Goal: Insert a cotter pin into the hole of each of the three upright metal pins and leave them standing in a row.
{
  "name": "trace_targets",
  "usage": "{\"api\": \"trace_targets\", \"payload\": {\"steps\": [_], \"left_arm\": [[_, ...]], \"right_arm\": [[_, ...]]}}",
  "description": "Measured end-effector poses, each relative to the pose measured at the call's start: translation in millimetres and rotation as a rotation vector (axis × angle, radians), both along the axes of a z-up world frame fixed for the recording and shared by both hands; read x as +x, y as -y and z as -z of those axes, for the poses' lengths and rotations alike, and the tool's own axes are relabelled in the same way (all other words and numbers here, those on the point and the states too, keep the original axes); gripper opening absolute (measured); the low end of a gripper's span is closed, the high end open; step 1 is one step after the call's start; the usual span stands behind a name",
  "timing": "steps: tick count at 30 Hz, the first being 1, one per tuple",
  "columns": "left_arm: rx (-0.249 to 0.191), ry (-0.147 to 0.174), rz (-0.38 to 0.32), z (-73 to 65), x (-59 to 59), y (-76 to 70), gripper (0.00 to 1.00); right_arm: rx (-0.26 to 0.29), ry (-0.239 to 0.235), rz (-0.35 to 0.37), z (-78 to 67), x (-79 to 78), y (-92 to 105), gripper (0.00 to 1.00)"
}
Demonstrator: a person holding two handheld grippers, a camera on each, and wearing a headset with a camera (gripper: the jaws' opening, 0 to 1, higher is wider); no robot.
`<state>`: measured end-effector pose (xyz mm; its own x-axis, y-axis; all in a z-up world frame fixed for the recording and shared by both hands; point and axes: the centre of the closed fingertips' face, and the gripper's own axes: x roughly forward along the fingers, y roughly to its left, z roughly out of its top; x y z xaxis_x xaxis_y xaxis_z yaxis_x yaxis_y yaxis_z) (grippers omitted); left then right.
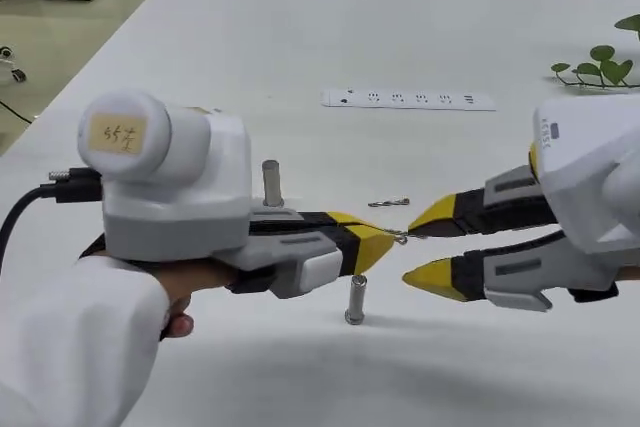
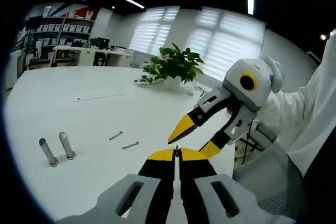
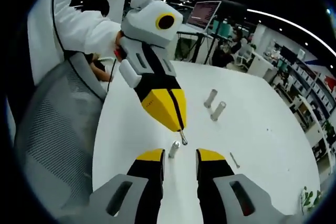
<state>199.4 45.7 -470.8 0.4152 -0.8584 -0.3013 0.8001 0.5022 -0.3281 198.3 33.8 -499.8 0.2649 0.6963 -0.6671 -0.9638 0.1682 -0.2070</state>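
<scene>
My left gripper (image 1: 383, 240) is shut on a thin cotter pin (image 1: 401, 237), whose end sticks out past the yellow tips (image 2: 177, 153). My right gripper (image 1: 413, 253) faces it from the right, open, its upper jaw nearly touching the pin's end. In the right gripper view the held cotter pin (image 3: 183, 138) hangs just above the open right gripper (image 3: 181, 156). One upright metal pin (image 1: 356, 300) stands below both grippers, and another metal pin (image 1: 271, 184) stands behind the left gripper. Two upright pins (image 3: 210, 98) (image 3: 218, 110) stand side by side. A loose cotter pin (image 1: 388, 203) lies on the table.
A white power strip (image 1: 408, 99) lies flat farther back on the white table (image 1: 250, 57). A green plant (image 1: 600, 67) reaches in at the right edge. Two loose cotter pins (image 2: 116, 135) (image 2: 130, 145) lie on the table. A grey mesh chair (image 3: 58, 129) stands beside the table.
</scene>
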Motion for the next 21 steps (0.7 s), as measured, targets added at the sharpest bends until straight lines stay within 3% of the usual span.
{"api": "trace_targets", "payload": {"steps": [1,7,11,16,21], "left_arm": [[0.001,0.01,0.006,-0.7,-0.7,0.3,0.0],[0.029,0.125,0.097,-5.6,-9.0,4.4,0.0],[0.036,0.132,0.133,-5.0,-14.4,5.5,0.0],[0.074,0.164,0.184,-1.5,-19.9,6.1,0.0],[0.083,0.162,0.203,0.0,-21.5,5.8,0.0]], "right_arm": [[0.01,-0.034,-0.002,1.0,-3.9,-0.7,0.18],[0.059,-0.095,-0.011,-1.3,-10.1,-3.9,0.14],[0.077,-0.136,-0.011,0.4,-12.0,-5.7,0.11],[0.082,-0.156,-0.026,0.0,-17.7,-7.7,0.07],[0.076,-0.167,-0.049,1.1,-23.4,-10.1,0.05]]}}
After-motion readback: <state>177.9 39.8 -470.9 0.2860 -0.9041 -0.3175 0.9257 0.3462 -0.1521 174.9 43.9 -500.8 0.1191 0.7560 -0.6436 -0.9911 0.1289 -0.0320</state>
